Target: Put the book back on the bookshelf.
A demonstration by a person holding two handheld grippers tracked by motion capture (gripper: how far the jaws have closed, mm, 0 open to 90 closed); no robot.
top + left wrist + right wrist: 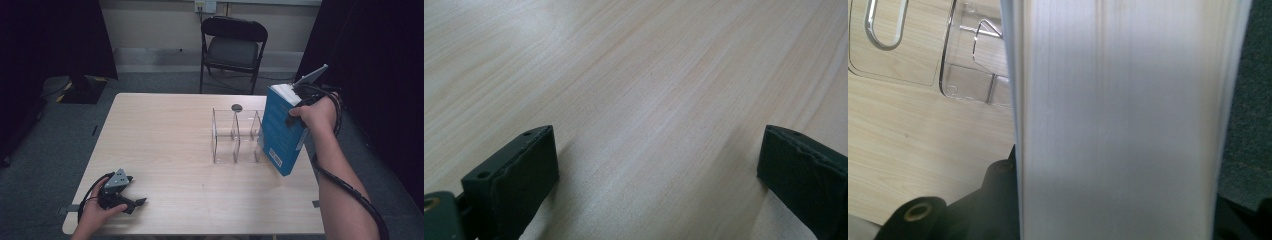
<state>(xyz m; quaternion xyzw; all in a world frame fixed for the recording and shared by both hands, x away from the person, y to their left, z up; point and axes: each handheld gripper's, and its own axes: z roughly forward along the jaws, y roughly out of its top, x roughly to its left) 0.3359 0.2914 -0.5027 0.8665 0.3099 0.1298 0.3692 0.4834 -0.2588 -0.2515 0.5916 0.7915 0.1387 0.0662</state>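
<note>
Two grippers up top: my right gripper [300, 102] clamps a blue book [280, 131] tilted beside the clear acrylic rack [235, 137]. Left gripper view: jaws wide, nothing between, just pale woodgrain table [649, 75]. Right gripper view: smooth white page edges between my jaws.

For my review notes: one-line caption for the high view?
Right gripper holds a blue book tilted beside the clear divider rack; left gripper rests open on the table.

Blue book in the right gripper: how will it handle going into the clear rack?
The blue book looks thick, so probably heavy; gripped near its top, it may swing. The right gripper spans its page block, which could slip. The clear rack looks light and may slide.
</note>
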